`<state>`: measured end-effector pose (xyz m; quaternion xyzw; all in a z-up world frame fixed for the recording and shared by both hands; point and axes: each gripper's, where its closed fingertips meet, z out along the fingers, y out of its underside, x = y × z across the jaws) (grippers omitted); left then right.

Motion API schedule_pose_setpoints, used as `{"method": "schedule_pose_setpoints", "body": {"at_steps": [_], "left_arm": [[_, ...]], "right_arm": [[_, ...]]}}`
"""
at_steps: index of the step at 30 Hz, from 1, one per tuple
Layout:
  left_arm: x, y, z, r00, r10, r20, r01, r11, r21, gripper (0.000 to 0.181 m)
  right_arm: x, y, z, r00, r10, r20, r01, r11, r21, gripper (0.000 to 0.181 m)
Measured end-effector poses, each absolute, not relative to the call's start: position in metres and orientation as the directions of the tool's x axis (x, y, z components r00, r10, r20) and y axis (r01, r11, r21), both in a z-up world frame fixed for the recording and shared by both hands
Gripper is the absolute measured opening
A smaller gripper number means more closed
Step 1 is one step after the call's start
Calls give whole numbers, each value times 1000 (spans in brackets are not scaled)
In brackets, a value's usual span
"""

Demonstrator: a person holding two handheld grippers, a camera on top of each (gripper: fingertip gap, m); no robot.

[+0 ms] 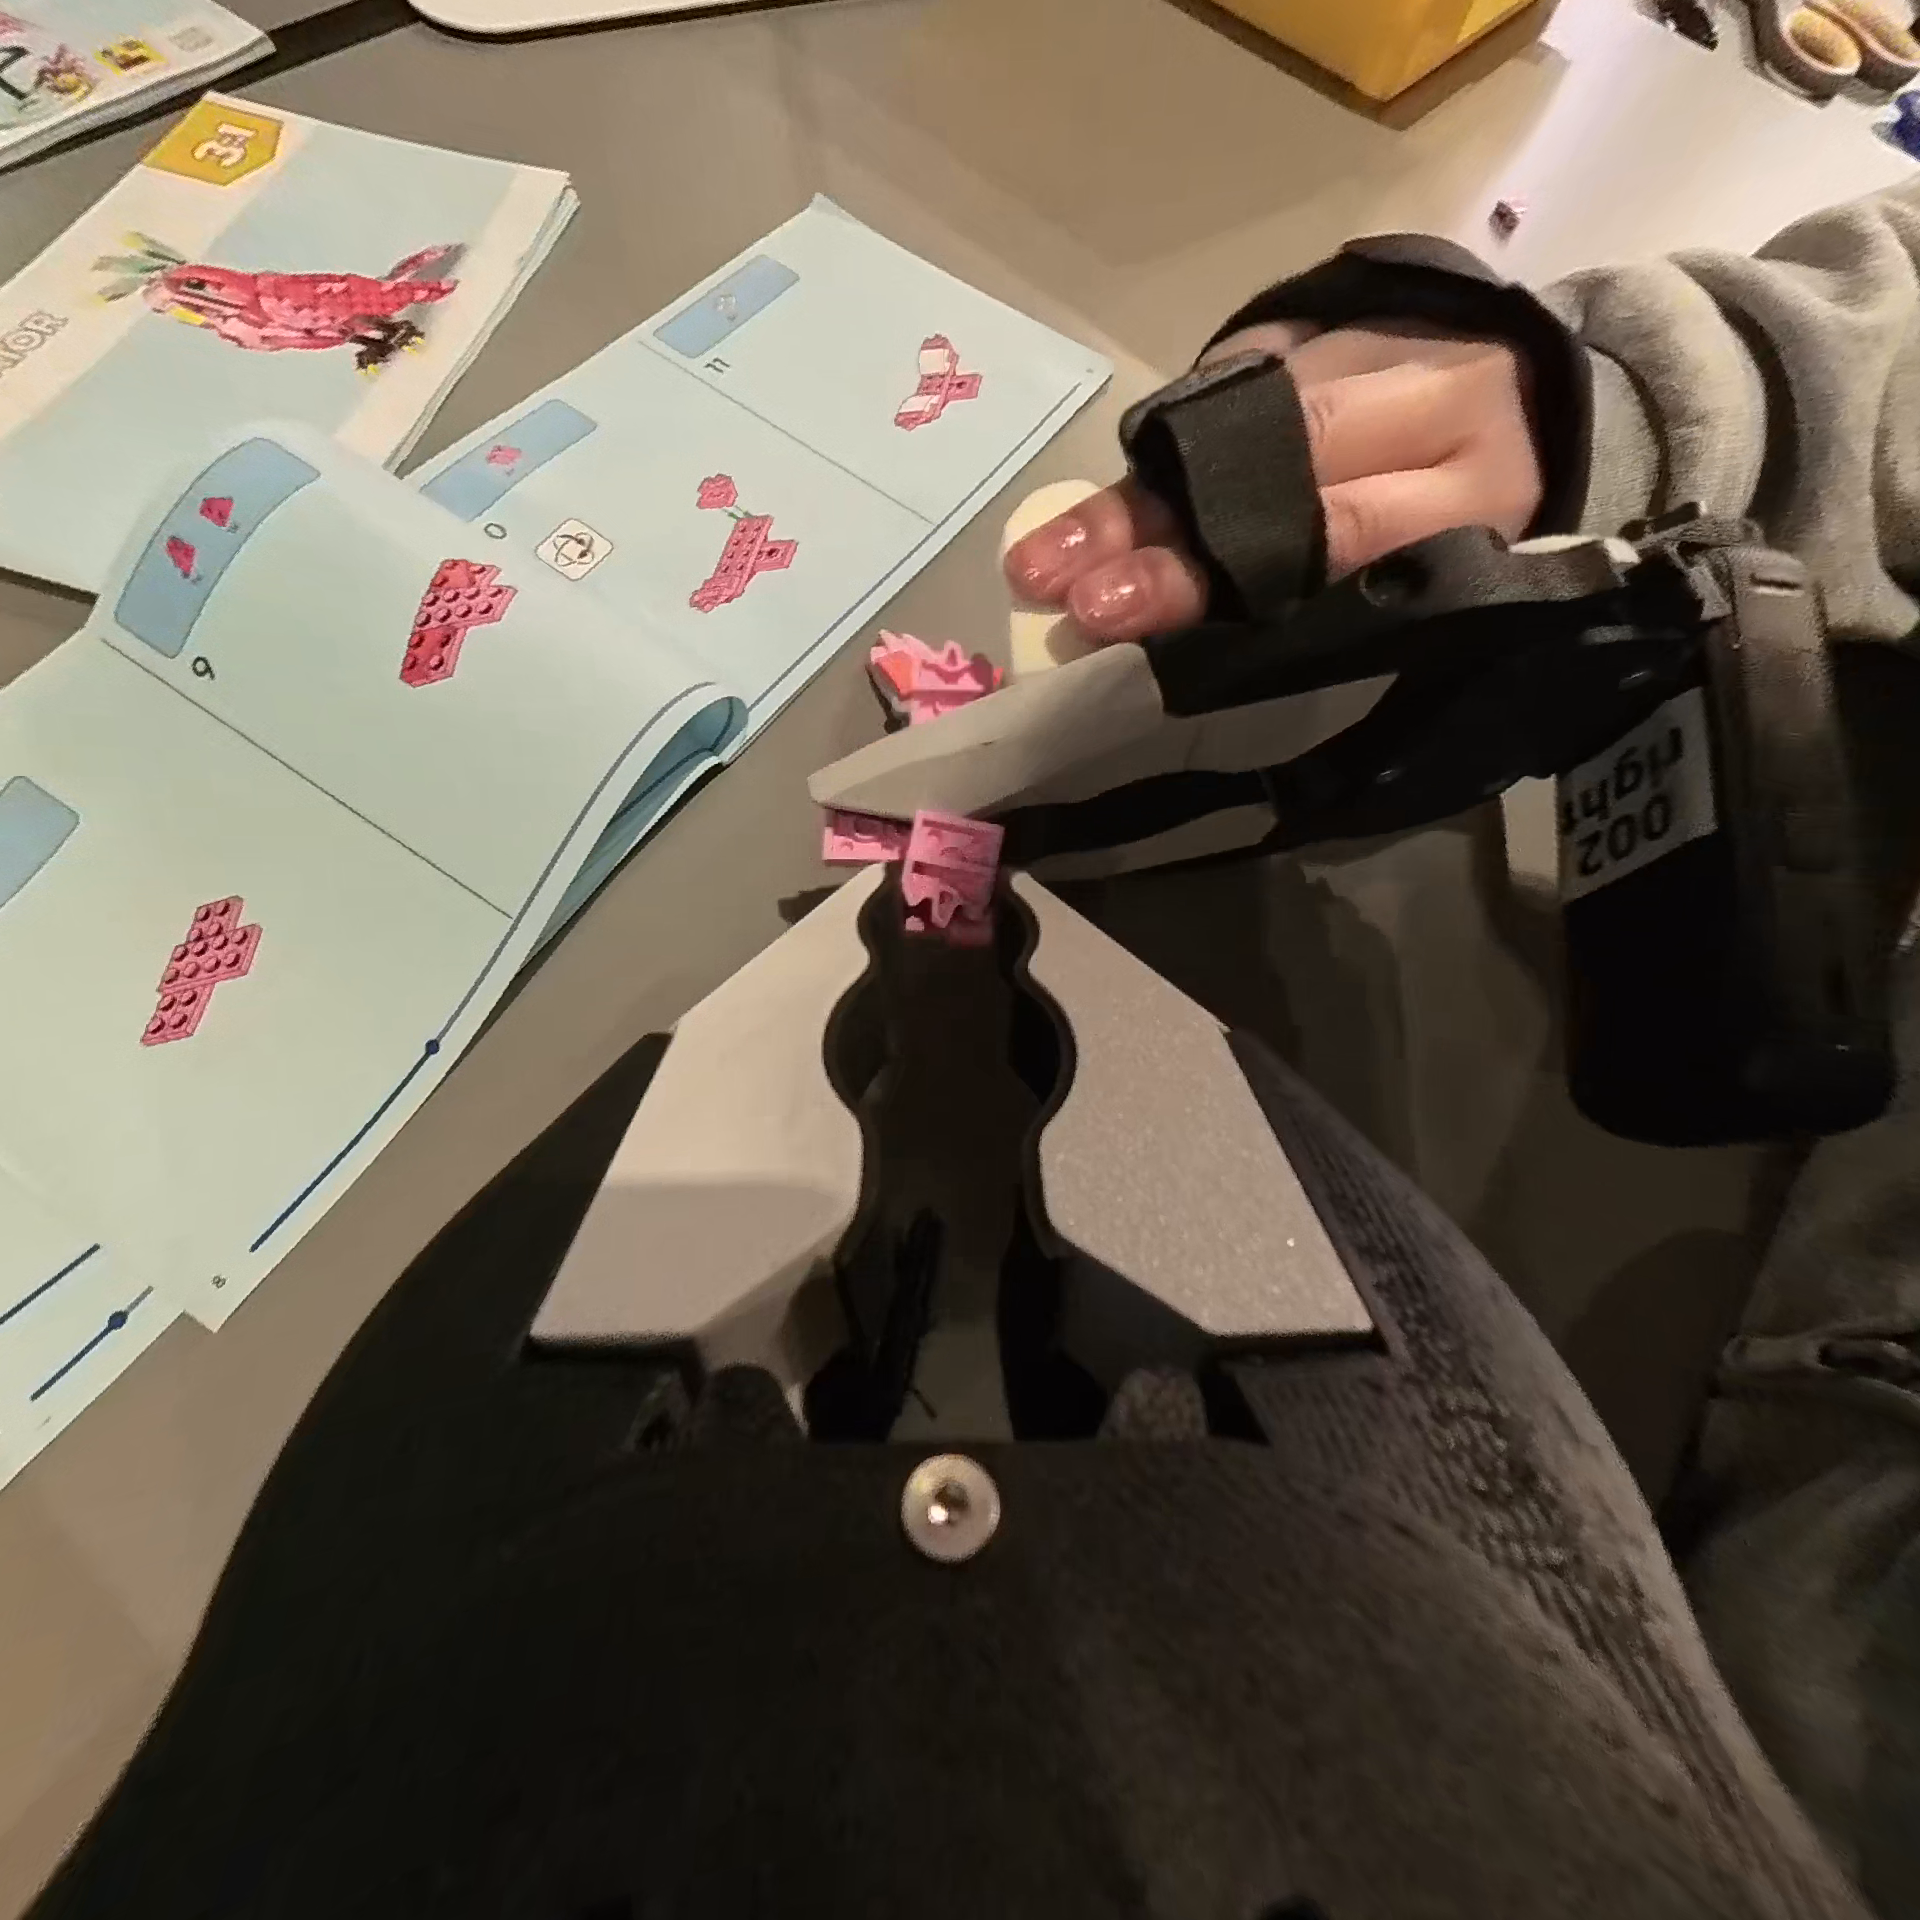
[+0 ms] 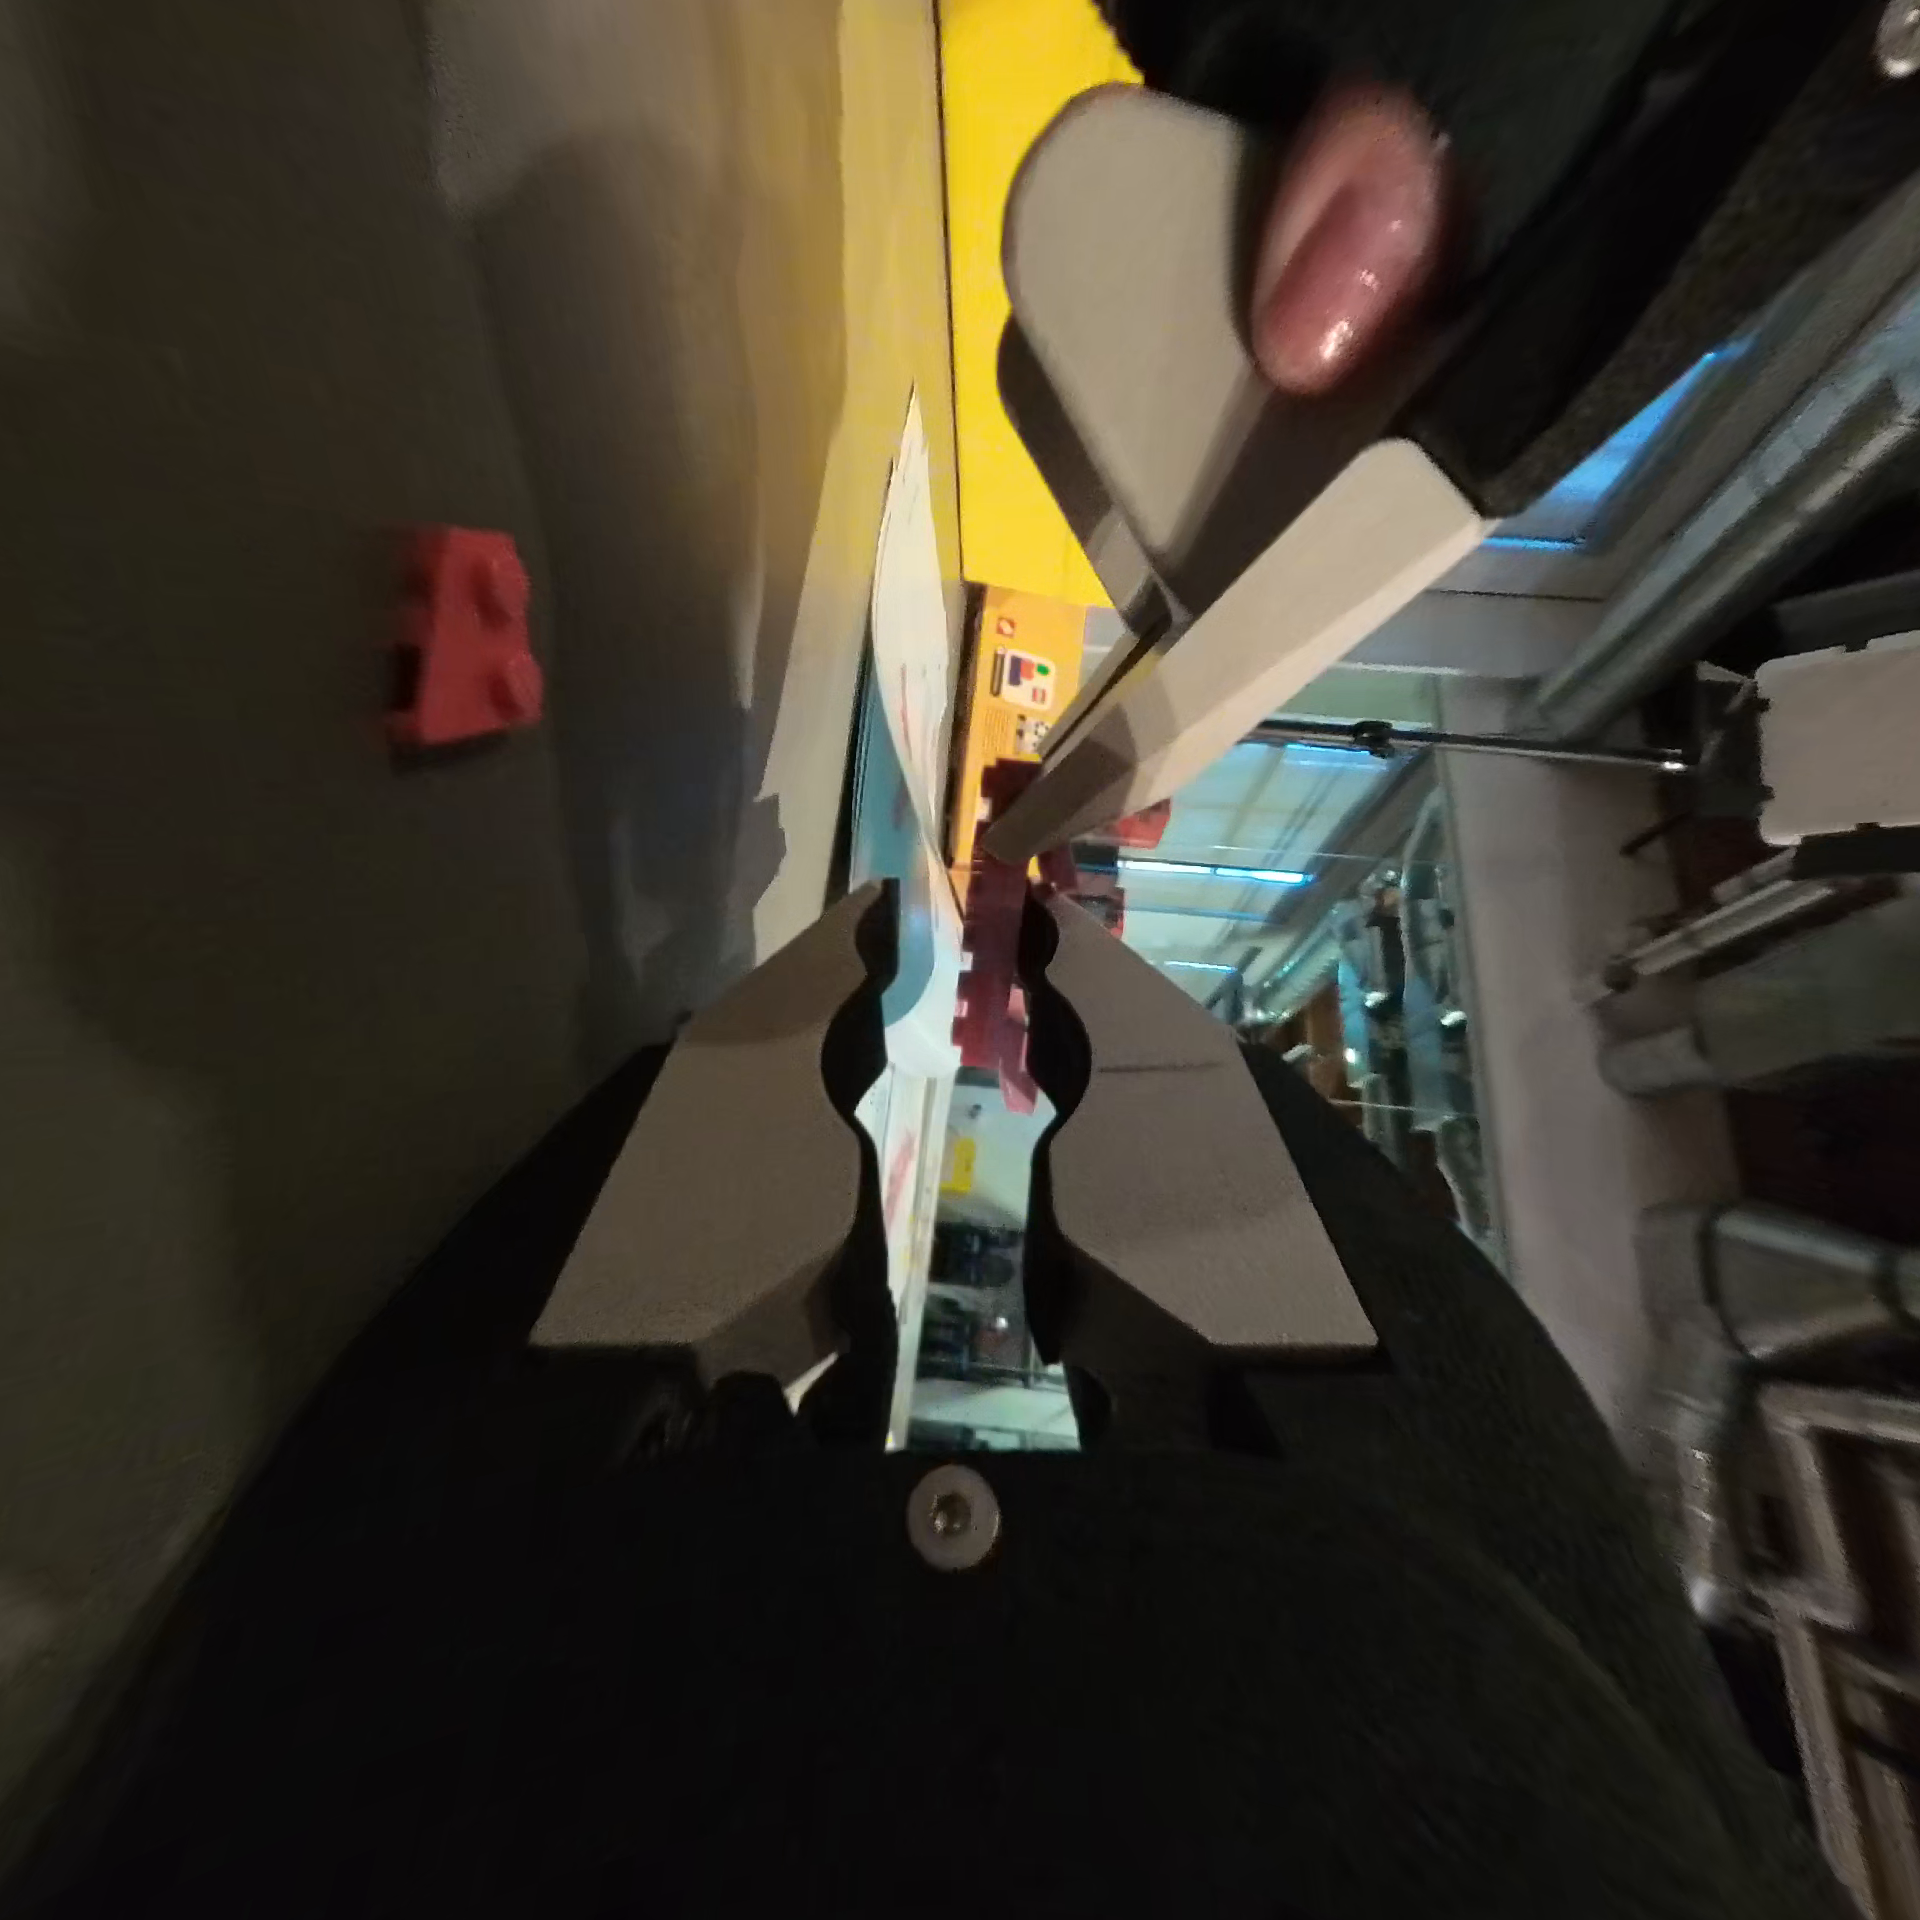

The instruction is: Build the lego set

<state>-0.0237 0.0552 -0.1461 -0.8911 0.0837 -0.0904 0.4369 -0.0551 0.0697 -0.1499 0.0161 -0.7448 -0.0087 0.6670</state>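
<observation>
You are holding a small pink lego piece (image 1: 951, 868) up above the grey table (image 1: 935, 260), right where the two grippers are meeting. Your left gripper (image 1: 940, 899) is pinching the lower end of it, its grey tips drawn narrow around the pink block. Your right gripper (image 1: 914, 816) is coming in from the right side, lying almost flat, with its tips pressing on the top of the same piece; a flat pink plate is sticking out to the left under those tips. In the right wrist view, your right gripper (image 2: 961, 914) is closing on a dark pink studded strip (image 2: 997, 997) that is sitting against its right finger, while the other gripper's grey finger (image 2: 1195, 717) is touching down at the tip. Your hand (image 1: 1382, 468), in a black fingerless glove, is wrapping the right gripper's handle. Another little pink lego cluster (image 1: 930, 675) is lying on the table just behind the right gripper. The open instruction booklet (image 1: 416, 675) is lying to the left, with a second booklet (image 1: 281, 281) behind it. A red brick (image 2: 468, 639) is sitting alone on the table, well apart, and a yellow box (image 1: 1382, 36) is standing at the far edge
</observation>
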Motion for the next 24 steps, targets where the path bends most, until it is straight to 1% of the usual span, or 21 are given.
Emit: {"method": "schedule_pose_setpoints", "body": {"at_steps": [2, 3, 4, 5, 13, 18, 22, 24], "left_arm": [[-22, 56, -146, 967, -234, 96, -67, -604, -794, 16], [-22, 56, -146, 967, -235, 102, -62, -604, -795, 16], [-21, 56, -146, 966, -236, 105, -61, -603, -795, 16], [-21, 56, -146, 965, -239, 104, -63, -602, -796, 16], [-19, 57, -148, 967, -250, 55, -106, -587, -803, 16], [-20, 59, -147, 971, -232, 56, -93, -584, -806, 17], [-21, 59, -146, 974, -224, 40, -100, -580, -808, 21], [-19, 59, -145, 973, -230, 36, -106, -575, -811, 27]], "right_arm": [[-56, 71, -149, -105, -37, 994, -3, 999, 37, 19], [-56, 72, -148, -99, -34, 994, -3, 999, 34, 16], [-56, 72, -147, -93, -31, 995, -6, 1000, 30, 9], [-55, 71, -146, -94, -31, 995, -8, 1000, 30, 8], [-55, 73, -148, -114, -12, 993, -4, 1000, 11, 6], [-56, 74, -148, -120, 2, 993, 3, 1000, -2, 6], [-56, 74, -148, -126, 23, 992, 3, 1000, -23, 6], [-56, 75, -148, -125, 31, 992, 5, 1000, -30, 6]]}}
